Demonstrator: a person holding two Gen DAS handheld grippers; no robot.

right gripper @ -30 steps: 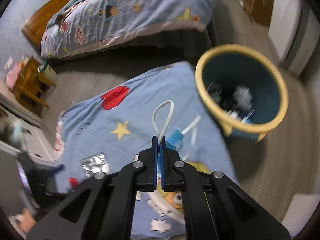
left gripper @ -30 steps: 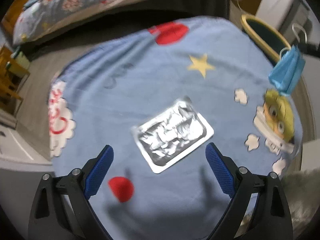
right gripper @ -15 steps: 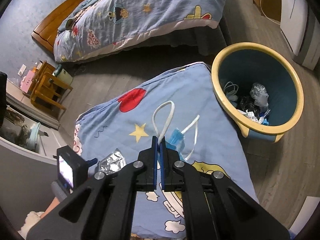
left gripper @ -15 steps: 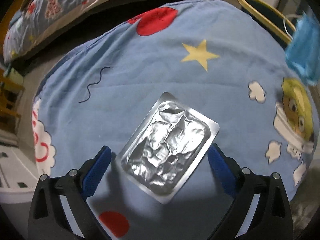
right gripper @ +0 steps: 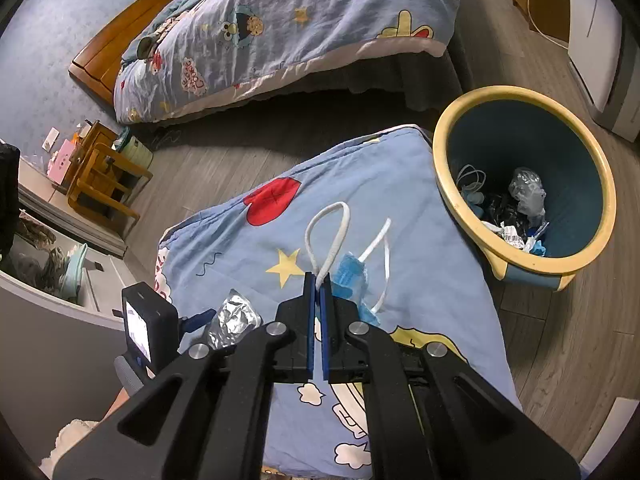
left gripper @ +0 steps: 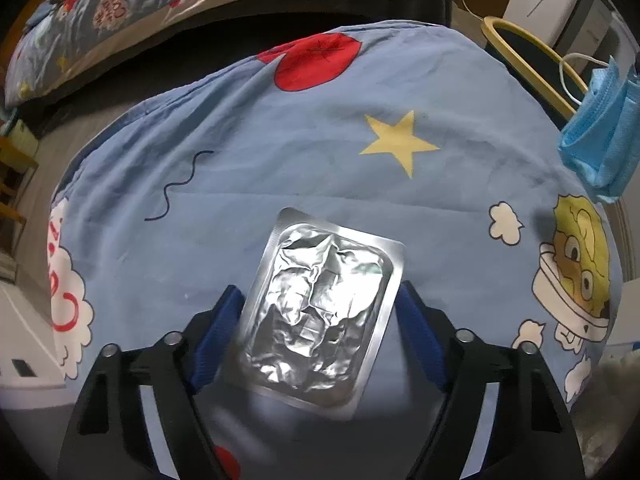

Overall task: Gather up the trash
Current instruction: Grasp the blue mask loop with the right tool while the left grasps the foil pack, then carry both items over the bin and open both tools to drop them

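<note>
Left wrist: foil packet lengthwise along gripper.

The bed quilt bears a speech-bubble print whose lettering is too blurred to read.

Cartoon-print blue quilt on floor, bed with matching duvet, wooden chair, white appliance

A home bedroom: a low bed with a wooden headboard carries a rumpled blue cartoon-print duvet. A matching blue cartoon-print cushion lies on the grey wood-plank floor. Near the cushion's far corner stands a round yellow-rimmed blue waste bin. A small wooden side table sits by the wall.
</note>
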